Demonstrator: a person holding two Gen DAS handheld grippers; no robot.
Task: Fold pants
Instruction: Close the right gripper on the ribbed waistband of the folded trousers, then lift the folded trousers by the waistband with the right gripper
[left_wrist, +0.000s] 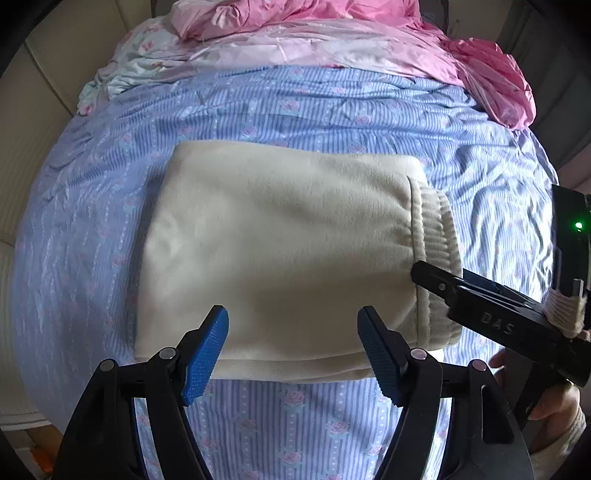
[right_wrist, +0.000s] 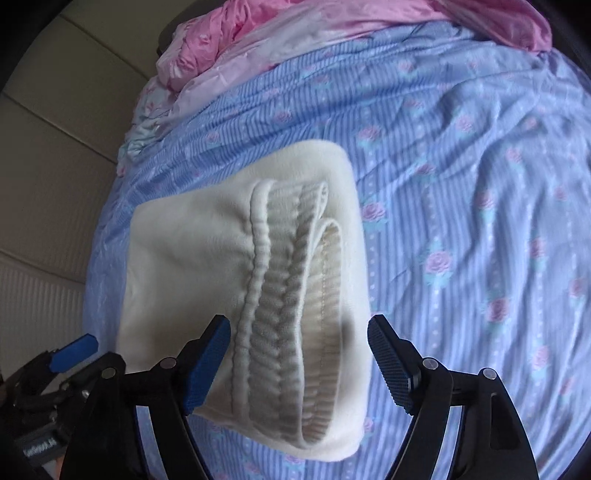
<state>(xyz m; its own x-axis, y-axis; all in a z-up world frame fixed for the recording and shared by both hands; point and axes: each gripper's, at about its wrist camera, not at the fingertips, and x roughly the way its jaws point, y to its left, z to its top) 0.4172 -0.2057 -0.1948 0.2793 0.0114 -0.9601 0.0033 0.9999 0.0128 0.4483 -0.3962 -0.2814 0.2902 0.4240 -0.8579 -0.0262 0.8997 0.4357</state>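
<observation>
Cream fleece pants (left_wrist: 280, 240) lie folded into a thick rectangle on the blue striped bed sheet (left_wrist: 332, 107). Their ribbed waistband (left_wrist: 436, 236) is on the right end. My left gripper (left_wrist: 293, 314) hovers open over the fold's near edge, with no cloth pinched between its blue pads. In the right wrist view, my right gripper (right_wrist: 299, 321) stands open over the waistband (right_wrist: 288, 295) of the pants (right_wrist: 184, 266), its pads clear of the fabric. Its black finger (left_wrist: 443, 286) shows in the left wrist view at the waistband end.
A crumpled pink quilt (left_wrist: 332, 33) lies along the far side of the bed, and pale floral bedding (left_wrist: 125, 70) sits at the far left. A beige padded wall (right_wrist: 55, 129) borders the bed's left side. A person's hand (left_wrist: 554, 402) holds the right gripper's handle.
</observation>
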